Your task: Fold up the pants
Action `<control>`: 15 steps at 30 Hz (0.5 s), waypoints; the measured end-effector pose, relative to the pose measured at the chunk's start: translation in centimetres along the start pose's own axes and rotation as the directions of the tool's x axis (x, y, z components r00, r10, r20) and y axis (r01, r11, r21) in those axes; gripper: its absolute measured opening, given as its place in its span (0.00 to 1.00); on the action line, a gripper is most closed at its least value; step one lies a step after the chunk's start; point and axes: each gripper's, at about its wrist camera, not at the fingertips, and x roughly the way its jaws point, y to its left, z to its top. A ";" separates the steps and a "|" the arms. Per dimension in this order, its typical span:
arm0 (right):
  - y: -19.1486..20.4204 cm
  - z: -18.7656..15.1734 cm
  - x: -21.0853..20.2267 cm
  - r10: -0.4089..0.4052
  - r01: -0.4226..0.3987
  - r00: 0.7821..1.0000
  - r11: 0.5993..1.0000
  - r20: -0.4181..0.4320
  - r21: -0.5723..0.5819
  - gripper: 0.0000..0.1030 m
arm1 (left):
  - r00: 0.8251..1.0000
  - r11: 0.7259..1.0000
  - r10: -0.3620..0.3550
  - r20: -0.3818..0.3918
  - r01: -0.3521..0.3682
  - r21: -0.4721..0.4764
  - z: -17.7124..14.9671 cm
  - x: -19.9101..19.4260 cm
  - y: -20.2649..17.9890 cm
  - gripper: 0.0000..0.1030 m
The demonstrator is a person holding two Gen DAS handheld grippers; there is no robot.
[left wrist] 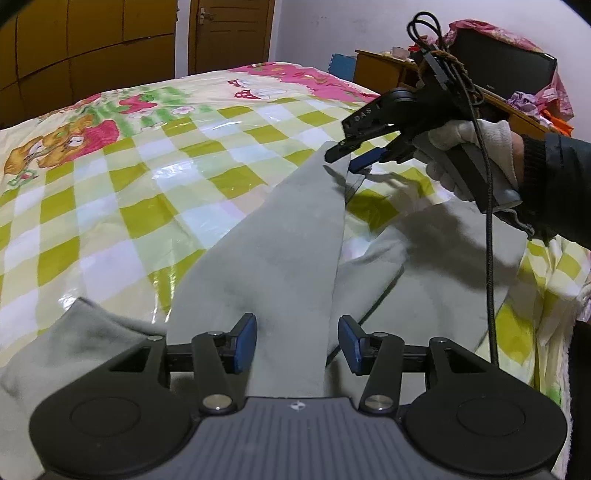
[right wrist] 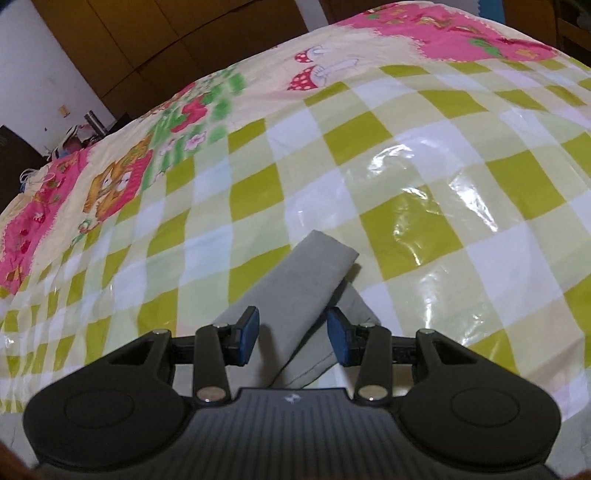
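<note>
Grey pants (left wrist: pixel 280 240) lie on the checked bed cover (left wrist: pixel 147 184). One leg is laid as a long strip over the rest of the cloth, its end far up the bed. My left gripper (left wrist: pixel 297 343) stands open over the near part of that strip, blue pads apart on either side of it. My right gripper (left wrist: pixel 347 158), held by a white-gloved hand (left wrist: pixel 461 155), hovers at the strip's far end. In the right wrist view that gripper (right wrist: pixel 293 339) is open, with the folded leg end (right wrist: pixel 306 266) lying between and beneath its pads.
More grey cloth spreads at the lower left (left wrist: pixel 74 339) and right (left wrist: pixel 443 277). A black cable (left wrist: pixel 487 258) hangs from the right gripper. A wooden wardrobe (left wrist: pixel 74 44) and door (left wrist: pixel 229 33) stand behind the bed, a cluttered side table (left wrist: pixel 517 74) at the right.
</note>
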 end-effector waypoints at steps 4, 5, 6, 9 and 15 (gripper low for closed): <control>0.1 0.5 0.6 0.036 -0.036 0.999 0.999 0.006 0.029 0.41 | 1.000 0.999 0.023 0.003 -0.023 0.046 0.2 0.4 -1.0 0.61; 0.2 0.6 0.6 0.045 -0.045 0.999 0.999 0.008 0.029 0.39 | 1.000 0.998 0.029 0.005 -0.029 0.058 0.2 0.5 -1.2 0.62; 0.1 0.7 0.7 0.054 -0.054 0.998 0.998 0.010 0.030 0.28 | 0.999 0.997 0.033 0.007 -0.033 0.068 0.1 0.6 -1.4 0.63; -0.1 0.7 0.8 0.066 -0.066 0.998 0.997 0.002 0.043 0.07 | 0.999 0.995 0.042 0.006 -0.043 0.086 0.1 1.0 -2.1 0.64; -0.5 1.0 -1.4 0.163 -0.169 0.984 0.981 0.072 0.091 0.02 | 0.994 0.983 0.107 0.010 -0.108 0.146 0.4 1.8 -3.8 0.64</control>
